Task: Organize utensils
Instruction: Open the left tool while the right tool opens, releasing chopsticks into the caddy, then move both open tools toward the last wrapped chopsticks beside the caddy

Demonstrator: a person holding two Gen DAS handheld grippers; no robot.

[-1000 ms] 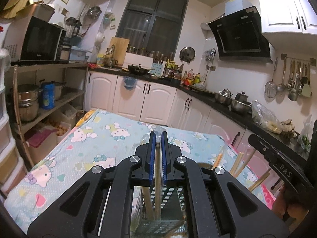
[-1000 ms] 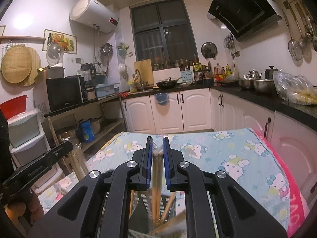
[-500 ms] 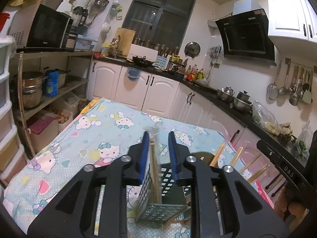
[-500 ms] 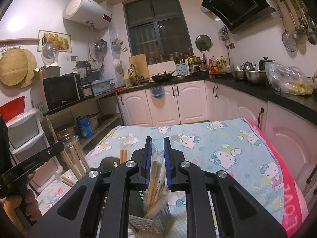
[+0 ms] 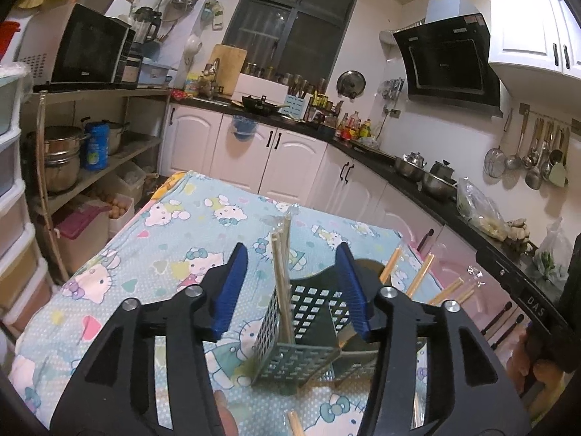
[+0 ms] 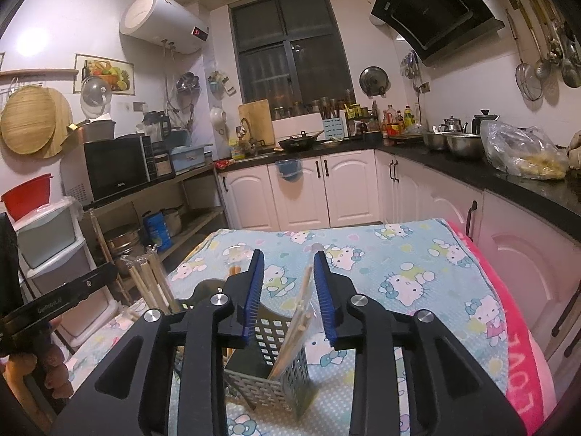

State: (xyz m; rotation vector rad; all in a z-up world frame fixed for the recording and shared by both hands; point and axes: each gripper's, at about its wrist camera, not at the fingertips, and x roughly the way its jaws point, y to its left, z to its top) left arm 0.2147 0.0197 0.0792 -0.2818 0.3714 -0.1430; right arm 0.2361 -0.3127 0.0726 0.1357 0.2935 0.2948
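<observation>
A grey perforated utensil holder [image 5: 301, 341] stands on the Hello Kitty tablecloth [image 5: 170, 250]. A wrapped pack of wooden chopsticks [image 5: 281, 272] stands upright in it. My left gripper [image 5: 290, 287] is open, above and around the pack, not touching it. In the right wrist view the same holder [image 6: 268, 367] holds a wrapped chopstick pack [image 6: 299, 312] leaning between my open right gripper [image 6: 288, 294] fingers. More chopsticks [image 5: 421, 279] stick out of a dark holder behind.
White cabinets and a black counter [image 5: 399, 167] run along the back and right. A shelf with pots [image 5: 65, 160] stands left. A loose chopstick [image 5: 296, 423] lies on the cloth near the front. The pink table edge [image 6: 515, 334] is at right.
Both grippers opened and let go of their chopstick packs, which now stand in the grey holder. Both grippers rose and pulled back.
</observation>
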